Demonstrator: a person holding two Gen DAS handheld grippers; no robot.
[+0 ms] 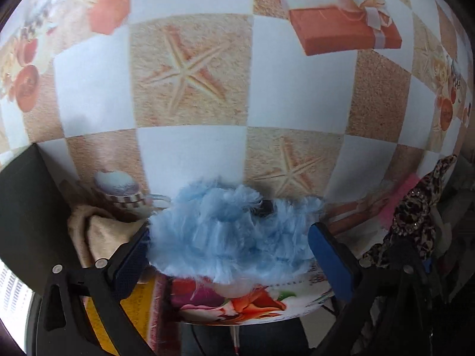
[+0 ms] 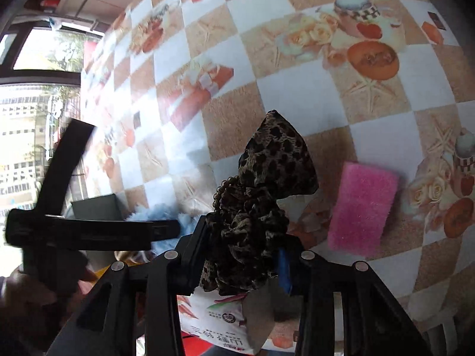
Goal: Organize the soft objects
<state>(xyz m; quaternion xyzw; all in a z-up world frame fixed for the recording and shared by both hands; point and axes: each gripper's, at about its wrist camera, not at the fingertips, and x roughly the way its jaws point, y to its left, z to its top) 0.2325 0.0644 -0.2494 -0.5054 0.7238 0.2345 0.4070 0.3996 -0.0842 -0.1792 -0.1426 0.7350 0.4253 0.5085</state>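
Observation:
A fluffy light-blue soft item [image 1: 213, 222] lies at the near edge of the checked tablecloth [image 1: 193, 154], between the wide-apart fingers of my left gripper [image 1: 228, 234]. Its fuzz brushes the left pad [image 1: 133, 255], but the pads do not squeeze it. In the right wrist view my right gripper [image 2: 243, 246] is shut on a leopard-print fabric scrunchie [image 2: 267, 172], which sticks up from between the fingers, raised off the table. The same scrunchie [image 1: 415, 216] shows at the right edge of the left wrist view. The blue fluff [image 2: 160, 213] is partly hidden behind the left gripper's frame.
A pink sponge [image 2: 362, 207] lies flat on the cloth right of the scrunchie. A black box [image 1: 29, 207] stands at the left with a beige cloth [image 1: 95, 231] beside it. A printed packet [image 2: 213, 323] lies at the table's near edge. A hand [image 2: 44, 281] holds the left tool.

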